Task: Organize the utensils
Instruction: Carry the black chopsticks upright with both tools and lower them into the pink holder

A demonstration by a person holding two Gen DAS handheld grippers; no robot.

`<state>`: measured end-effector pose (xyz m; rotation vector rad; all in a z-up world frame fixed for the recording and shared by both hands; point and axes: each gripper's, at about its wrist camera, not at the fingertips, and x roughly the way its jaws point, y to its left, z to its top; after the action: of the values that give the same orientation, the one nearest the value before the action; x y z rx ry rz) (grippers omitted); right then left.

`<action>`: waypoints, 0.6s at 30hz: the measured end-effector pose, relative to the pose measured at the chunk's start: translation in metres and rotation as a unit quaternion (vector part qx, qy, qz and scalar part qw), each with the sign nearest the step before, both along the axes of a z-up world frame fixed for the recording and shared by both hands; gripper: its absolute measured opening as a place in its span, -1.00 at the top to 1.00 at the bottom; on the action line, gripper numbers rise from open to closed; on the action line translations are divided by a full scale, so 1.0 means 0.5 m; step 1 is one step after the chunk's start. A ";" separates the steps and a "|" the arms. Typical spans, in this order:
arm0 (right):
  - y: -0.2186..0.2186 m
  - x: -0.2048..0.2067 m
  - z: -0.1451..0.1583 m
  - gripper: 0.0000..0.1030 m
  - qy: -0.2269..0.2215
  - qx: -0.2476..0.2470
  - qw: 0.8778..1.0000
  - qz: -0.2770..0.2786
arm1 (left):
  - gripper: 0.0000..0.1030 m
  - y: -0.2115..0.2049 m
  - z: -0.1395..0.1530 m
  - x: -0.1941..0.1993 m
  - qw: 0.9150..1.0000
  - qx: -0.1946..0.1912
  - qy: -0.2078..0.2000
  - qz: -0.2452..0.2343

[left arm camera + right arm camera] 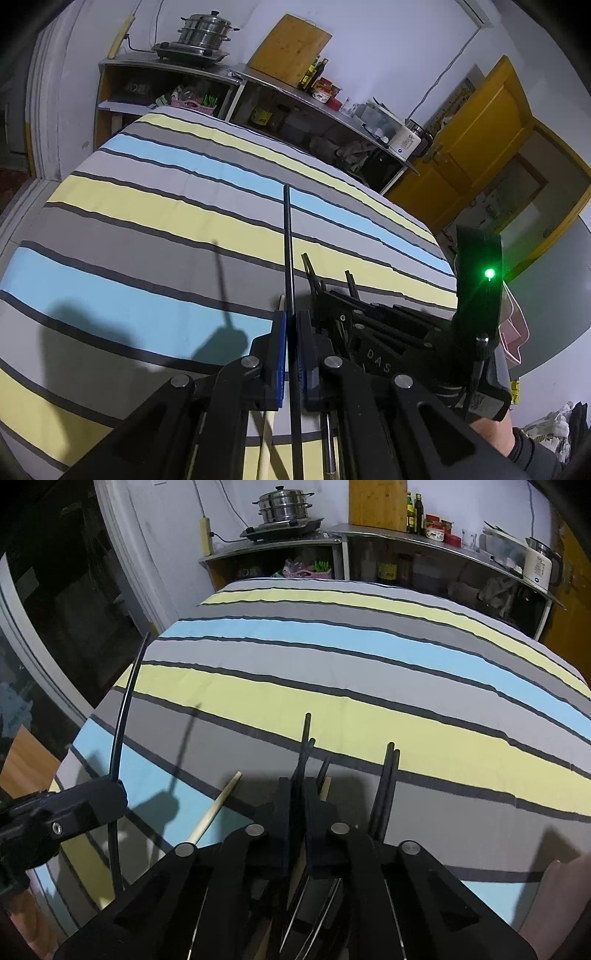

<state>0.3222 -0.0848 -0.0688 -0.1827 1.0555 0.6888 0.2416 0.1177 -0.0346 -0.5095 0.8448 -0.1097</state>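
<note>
My left gripper (291,328) is shut on a long black chopstick (288,251) that points away over the striped cloth; it also shows at the left of the right wrist view (123,716). My right gripper (297,794) is shut on black chopsticks (306,738) that stick out past its tips. More black chopsticks (388,775) lie just to its right. A pale wooden chopstick (216,808) lies on the cloth between the grippers; another wooden tip (325,788) shows beside the right fingers. The right gripper (332,299) appears in the left wrist view.
The striped cloth (332,657) covers the table. Behind it a steel shelf (424,535) carries a steamer pot (284,506), a cutting board (376,502), bottles and a kettle. A pink tray (513,328) sits at the right, near a yellow door (480,140).
</note>
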 end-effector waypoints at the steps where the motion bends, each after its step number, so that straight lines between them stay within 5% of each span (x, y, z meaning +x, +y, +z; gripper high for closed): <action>1: 0.000 0.001 0.001 0.88 0.002 -0.002 1.000 0.002 | 0.90 0.000 0.000 0.000 1.000 0.001 0.000 0.000; 9: -0.007 -0.003 0.032 0.89 -0.002 0.010 1.000 0.000 | 0.90 -0.003 0.015 -0.007 1.000 0.009 -0.005 0.000; 18: -0.062 -0.055 0.156 0.90 -0.041 0.065 0.997 -0.011 | 0.90 -0.031 0.087 -0.038 0.999 0.025 -0.032 -0.015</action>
<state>0.2945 -0.1160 0.0092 -0.0866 0.9301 0.7222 0.2225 0.1023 0.0089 -0.4442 0.7910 -0.1318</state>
